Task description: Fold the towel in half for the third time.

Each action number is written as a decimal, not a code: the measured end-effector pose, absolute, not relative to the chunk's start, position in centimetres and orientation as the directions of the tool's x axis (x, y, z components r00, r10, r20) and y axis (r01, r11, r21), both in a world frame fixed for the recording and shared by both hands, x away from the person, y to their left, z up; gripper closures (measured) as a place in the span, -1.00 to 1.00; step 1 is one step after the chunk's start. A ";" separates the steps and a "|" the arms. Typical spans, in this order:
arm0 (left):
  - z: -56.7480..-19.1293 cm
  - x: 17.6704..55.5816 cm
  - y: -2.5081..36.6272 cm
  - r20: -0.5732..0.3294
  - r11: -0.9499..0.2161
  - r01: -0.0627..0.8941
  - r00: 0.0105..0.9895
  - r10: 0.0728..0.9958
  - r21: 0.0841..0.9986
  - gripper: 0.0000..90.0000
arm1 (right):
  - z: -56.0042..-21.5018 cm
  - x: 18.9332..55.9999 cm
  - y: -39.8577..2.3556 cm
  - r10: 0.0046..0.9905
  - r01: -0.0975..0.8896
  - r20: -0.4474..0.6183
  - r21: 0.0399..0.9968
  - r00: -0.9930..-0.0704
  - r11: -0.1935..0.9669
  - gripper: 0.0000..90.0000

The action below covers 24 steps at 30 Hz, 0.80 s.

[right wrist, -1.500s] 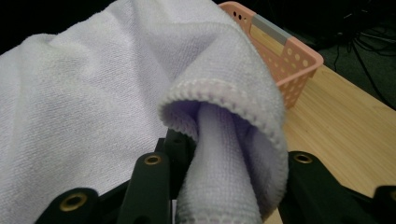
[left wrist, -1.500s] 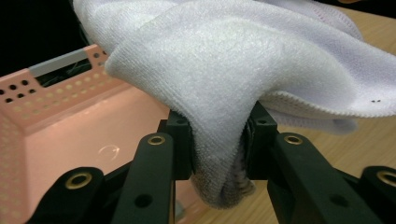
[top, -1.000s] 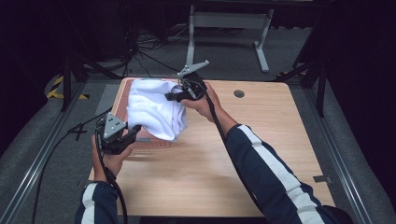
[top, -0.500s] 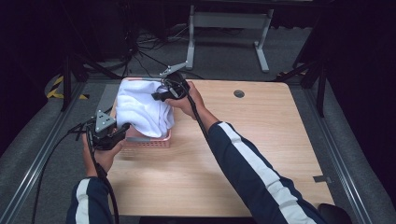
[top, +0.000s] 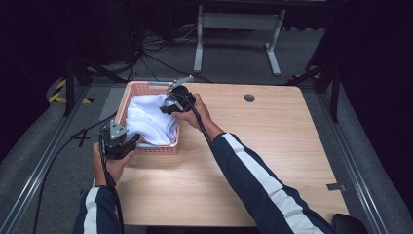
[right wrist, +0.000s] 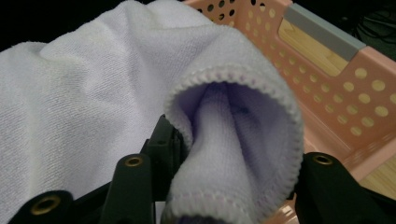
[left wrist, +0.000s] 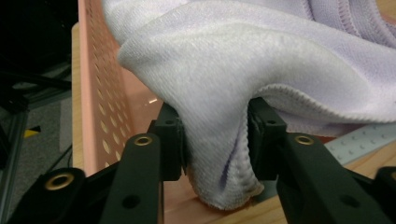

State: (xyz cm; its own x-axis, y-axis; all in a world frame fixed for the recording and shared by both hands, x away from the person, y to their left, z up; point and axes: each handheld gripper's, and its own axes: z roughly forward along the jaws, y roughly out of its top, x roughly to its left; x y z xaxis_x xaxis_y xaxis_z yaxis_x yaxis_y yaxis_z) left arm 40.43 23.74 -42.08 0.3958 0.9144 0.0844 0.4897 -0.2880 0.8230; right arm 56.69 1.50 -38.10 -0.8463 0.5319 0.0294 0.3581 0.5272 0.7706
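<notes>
A white towel [top: 148,119] lies bunched in a pink perforated basket [top: 146,87] at the table's far left. My left gripper [top: 135,144] is at the basket's near edge, and a hanging fold of towel [left wrist: 224,70] sits between its pads [left wrist: 215,135]; they touch the cloth on both sides. My right gripper [top: 166,105] is over the basket's right side, with a rolled towel edge [right wrist: 93,93] filling the gap between its jaws [right wrist: 233,142]. Both pairs of jaws have just been opening, with the cloth still between them. The basket wall [left wrist: 100,93] is beside the left jaw; its rim [right wrist: 336,84] lies beyond the right.
The wooden table [top: 272,146] stretches to the right of the basket, with a small round hole [top: 249,97] near its far edge. A grey metal frame [top: 236,22] stands on the floor behind the table. Cables [top: 73,139] trail off the left side.
Both hands have carried the towel down and to the far left, from above the table into the pink basket. The towel now rests inside it.
</notes>
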 end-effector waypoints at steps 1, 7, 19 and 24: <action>-42.1 40.3 23.8 0.081 -0.284 0.494 0.391 0.917 0.822 0.27 | -38.3 56.7 1.6 0.535 0.364 0.026 0.761 -0.844 0.537 0.15; -41.8 39.8 24.1 0.031 -0.233 0.477 0.394 0.919 0.847 -0.07 | -38.4 57.0 0.8 0.548 0.368 0.016 0.757 -0.836 0.539 -0.10; -40.4 38.5 22.2 0.032 -0.237 0.408 0.449 0.893 0.882 -0.38 | -37.5 55.5 -1.6 0.510 0.307 -0.044 0.753 -0.859 0.582 -0.13; -39.6 37.6 20.8 0.044 -0.257 0.378 0.490 0.871 0.889 -0.45 | -37.0 54.3 -3.4 0.487 0.269 -0.084 0.747 -0.869 0.608 -0.13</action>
State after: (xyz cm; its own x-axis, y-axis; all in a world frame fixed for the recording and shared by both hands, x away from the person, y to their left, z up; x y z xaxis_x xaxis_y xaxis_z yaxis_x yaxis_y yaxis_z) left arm 37.56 20.82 -39.65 0.4901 0.8706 0.0435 0.3781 -0.2573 0.8893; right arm 54.34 -3.42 -36.95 -0.8693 0.4871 -0.0835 0.2690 0.6081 0.7469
